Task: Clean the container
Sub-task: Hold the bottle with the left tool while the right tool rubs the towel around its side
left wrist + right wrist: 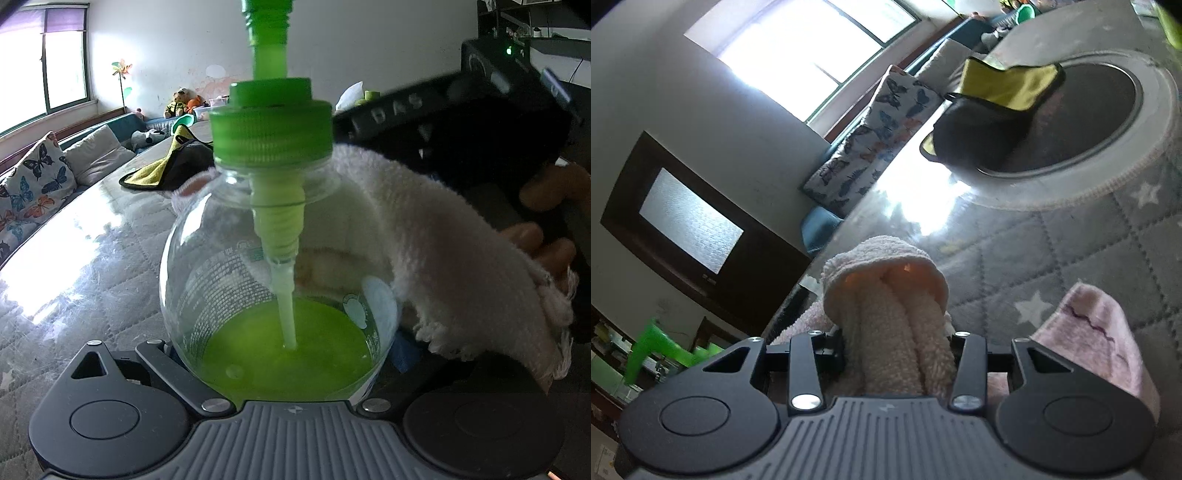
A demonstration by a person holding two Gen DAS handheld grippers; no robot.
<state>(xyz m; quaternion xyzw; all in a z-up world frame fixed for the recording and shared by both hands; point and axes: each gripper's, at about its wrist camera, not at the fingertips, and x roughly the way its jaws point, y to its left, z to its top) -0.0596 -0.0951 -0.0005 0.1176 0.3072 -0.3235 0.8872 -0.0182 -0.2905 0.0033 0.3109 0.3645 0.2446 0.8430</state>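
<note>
Bright daylight comes in through the window (44,70), which looks washed out white. It makes strong shiny glare on the bench (70,266). Both pictures bend at the edges and go dark in the corners. The white towel (461,258) and black tool on the right look blurry.

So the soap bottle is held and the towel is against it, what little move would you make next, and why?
Probably slide the white towel, clamped in the right gripper, down the clear bottle. The left gripper steadies the bottle, and the towel sits near its green cap.
</note>
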